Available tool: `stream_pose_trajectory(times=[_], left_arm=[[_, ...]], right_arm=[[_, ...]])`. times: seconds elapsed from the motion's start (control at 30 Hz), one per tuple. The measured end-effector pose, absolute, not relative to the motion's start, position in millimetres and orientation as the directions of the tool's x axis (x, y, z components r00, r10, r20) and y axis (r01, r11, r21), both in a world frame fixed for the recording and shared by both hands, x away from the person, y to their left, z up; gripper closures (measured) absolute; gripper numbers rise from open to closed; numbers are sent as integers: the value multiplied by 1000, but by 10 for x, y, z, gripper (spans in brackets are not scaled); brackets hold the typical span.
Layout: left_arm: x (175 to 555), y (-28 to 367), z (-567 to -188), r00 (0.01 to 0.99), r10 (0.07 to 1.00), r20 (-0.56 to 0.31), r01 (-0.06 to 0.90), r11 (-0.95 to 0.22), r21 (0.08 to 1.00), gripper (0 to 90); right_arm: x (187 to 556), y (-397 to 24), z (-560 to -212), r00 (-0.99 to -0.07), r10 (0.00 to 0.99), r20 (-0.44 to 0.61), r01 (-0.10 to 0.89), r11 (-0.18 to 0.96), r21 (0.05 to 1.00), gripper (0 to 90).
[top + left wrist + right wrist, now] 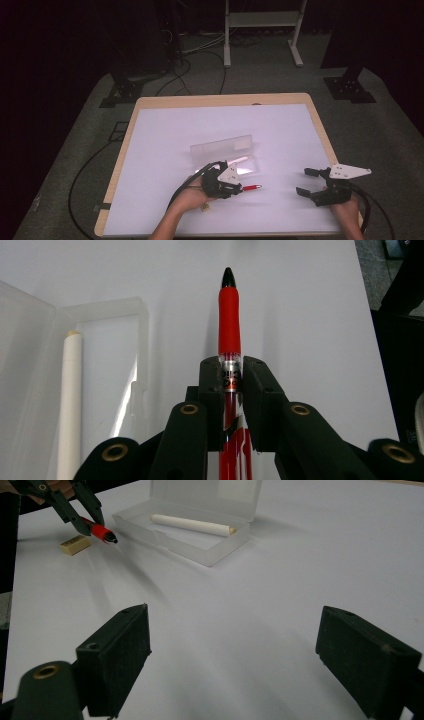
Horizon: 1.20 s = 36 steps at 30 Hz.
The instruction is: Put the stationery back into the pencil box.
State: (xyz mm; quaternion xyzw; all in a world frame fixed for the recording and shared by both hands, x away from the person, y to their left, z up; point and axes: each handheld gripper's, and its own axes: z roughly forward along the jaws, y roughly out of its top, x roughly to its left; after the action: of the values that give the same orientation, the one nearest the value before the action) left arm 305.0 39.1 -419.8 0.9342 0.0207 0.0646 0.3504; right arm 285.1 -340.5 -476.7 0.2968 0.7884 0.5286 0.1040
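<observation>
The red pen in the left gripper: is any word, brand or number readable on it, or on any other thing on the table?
Red pen: black print on the silver band between the jaws of the left gripper, partly hidden; perhaps "Do", not readable for sure.
White stick in the clear case: no print to see.
Eraser: no print to see.
Right gripper: no label.

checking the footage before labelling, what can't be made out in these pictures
- Red pen: its rear end, hidden between the left tongs in the left gripper view.
- White stick in the clear case: lower end cut off by the frame edge there.
- Small tan block: too small in the right gripper view to identify.
</observation>
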Motion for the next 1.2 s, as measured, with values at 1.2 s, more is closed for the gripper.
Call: stream_pose_trajectory(times=[1.2], left_arm=[[3394,532,-4056,977,159,139,26,-744,668,795]], right_arm=[[2852,-3416,-4764,-804,574,151,353,257,900,134]])
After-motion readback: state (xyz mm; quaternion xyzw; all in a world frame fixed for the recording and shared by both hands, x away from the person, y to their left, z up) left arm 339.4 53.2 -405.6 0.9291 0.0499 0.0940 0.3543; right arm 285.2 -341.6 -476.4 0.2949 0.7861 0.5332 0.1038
